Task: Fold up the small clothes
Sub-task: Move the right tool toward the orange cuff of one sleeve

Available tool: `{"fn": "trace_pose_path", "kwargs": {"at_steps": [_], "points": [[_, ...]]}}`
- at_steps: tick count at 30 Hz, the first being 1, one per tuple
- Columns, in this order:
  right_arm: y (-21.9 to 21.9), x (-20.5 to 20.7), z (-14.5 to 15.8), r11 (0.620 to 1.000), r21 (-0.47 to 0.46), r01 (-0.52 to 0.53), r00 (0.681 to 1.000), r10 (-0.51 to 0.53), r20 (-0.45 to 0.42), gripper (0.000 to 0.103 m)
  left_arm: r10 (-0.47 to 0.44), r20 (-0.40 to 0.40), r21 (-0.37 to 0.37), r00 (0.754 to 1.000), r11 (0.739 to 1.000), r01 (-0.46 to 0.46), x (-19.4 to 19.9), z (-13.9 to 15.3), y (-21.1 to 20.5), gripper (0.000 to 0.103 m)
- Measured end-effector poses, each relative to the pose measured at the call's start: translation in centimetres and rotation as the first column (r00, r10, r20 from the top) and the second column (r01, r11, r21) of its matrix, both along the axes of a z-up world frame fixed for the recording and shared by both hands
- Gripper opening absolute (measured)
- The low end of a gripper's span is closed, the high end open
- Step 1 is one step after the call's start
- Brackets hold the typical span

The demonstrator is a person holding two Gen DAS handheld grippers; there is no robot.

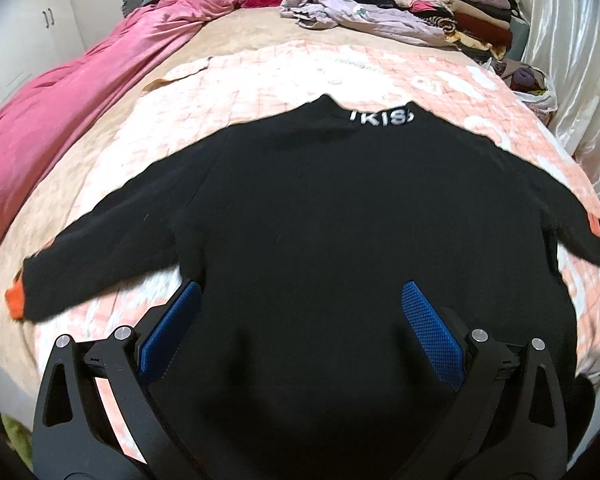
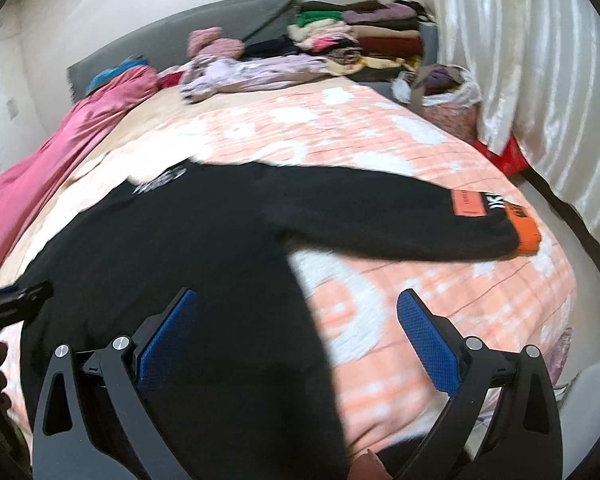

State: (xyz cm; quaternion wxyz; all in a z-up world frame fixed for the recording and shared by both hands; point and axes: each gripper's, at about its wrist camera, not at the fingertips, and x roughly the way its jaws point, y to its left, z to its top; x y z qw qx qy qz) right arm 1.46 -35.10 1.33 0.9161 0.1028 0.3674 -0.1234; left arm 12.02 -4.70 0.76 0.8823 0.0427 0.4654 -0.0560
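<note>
Two grippers hang over a black sweater [image 1: 320, 216] spread flat on the peach quilt [image 1: 260, 76], collar away, both sleeves out to the sides, orange cuffs at the ends. The left gripper [image 1: 300, 320] has its blue pads spread wide over the lower body of the sweater, holding nothing; the right gripper [image 2: 296, 324] is likewise spread and empty, straddling the sweater's right side edge with one pad over black cloth and the other over quilt. No fold looks begun, so the risks are all ahead. Knit this thick may be pinched in two layers where only one is wanted, or the pads may catch the quilt underneath along with the hem, and then lifting would drag the bedding and skew the whole garment. The right sleeve [image 2: 400, 216] reaches close to the bed edge, with its cuff [image 2: 524, 232] near the drop, so a careless tug toward that side could pull it over. If the two grippers grab at unequal heights or lift unevenly, the fold line would run crooked and the sleeves would bunch inside. Both views are motion-blurred, the right one more so, and the black cloth hides its own edges and creases, so a grasp could miss the hem altogether.
</note>
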Motion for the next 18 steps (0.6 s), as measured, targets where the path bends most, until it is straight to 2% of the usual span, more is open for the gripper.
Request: {"fn": "trace_pose_path", "kwargs": {"at_steps": [7,14,18], "points": [[-8.2,1.5,-0.3,0.986,0.024,0.166,0.986,-0.166,0.003,0.099,-0.025,0.006,0.002,1.0,1.0,0.025,3.7,0.7,-2.3,0.095],[-17.7,1.3,-2.1,0.931,0.037,0.362,0.931,-0.36,-0.053,0.099,-0.065,-0.022,0.012,0.998,0.998,0.065,6.7,-0.3,-5.2,0.095],[-21.4,0.9,-3.4,0.907,0.044,0.419,0.906,-0.414,-0.094,0.099,-0.088,-0.049,0.01,0.995,0.996,0.089,8.2,-1.5,-6.5,0.095]]}}
